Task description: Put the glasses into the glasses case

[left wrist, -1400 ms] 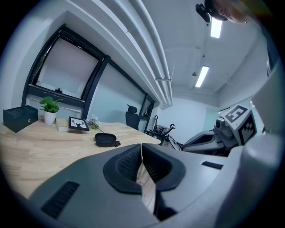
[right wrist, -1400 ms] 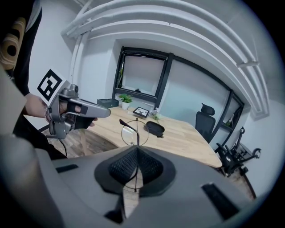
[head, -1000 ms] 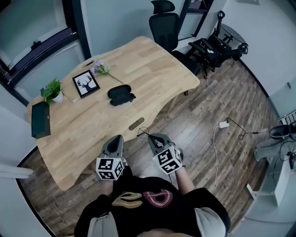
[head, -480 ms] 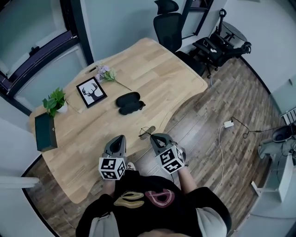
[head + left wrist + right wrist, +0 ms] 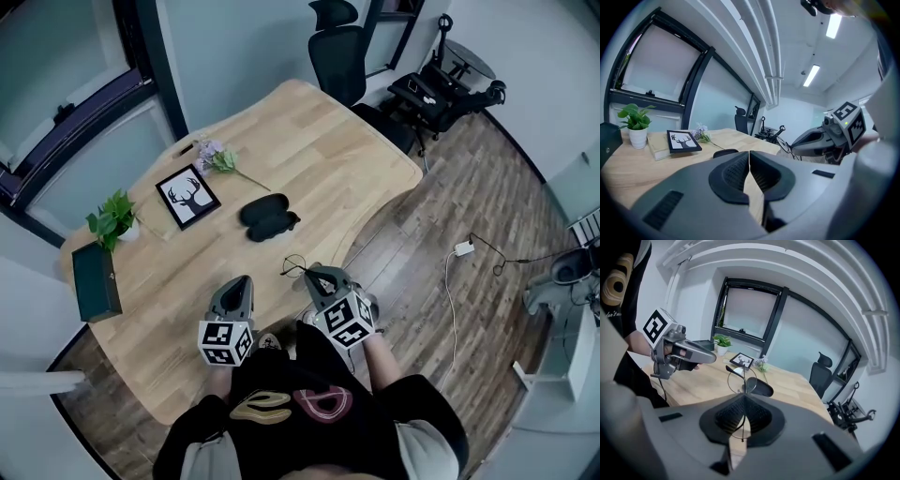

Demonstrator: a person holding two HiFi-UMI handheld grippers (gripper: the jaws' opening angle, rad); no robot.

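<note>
Deer picture [image 5: 187,197], potted plant [image 5: 114,217], lilac flowers [image 5: 214,157], office chair [image 5: 339,52]

Clear wooden run across the table [image 5: 319,150] from its near edge to the glasses case [image 5: 269,217] at 12 o'clock. Obstacles to L: picture frame [image 5: 187,197] & flowers [image 5: 216,159] at 11, potted plant [image 5: 114,214] at 10, dark box [image 5: 96,281] at 9.

Both grippers are out in front of my torso, side by side, not touching. Left gripper [image 5: 241,283]: jaws pressed together, nothing between them. Right gripper [image 5: 315,275]: jaws clamped on the glasses [image 5: 295,266] by the thin wire frame, lens sticking out ahead of the tips.
</note>
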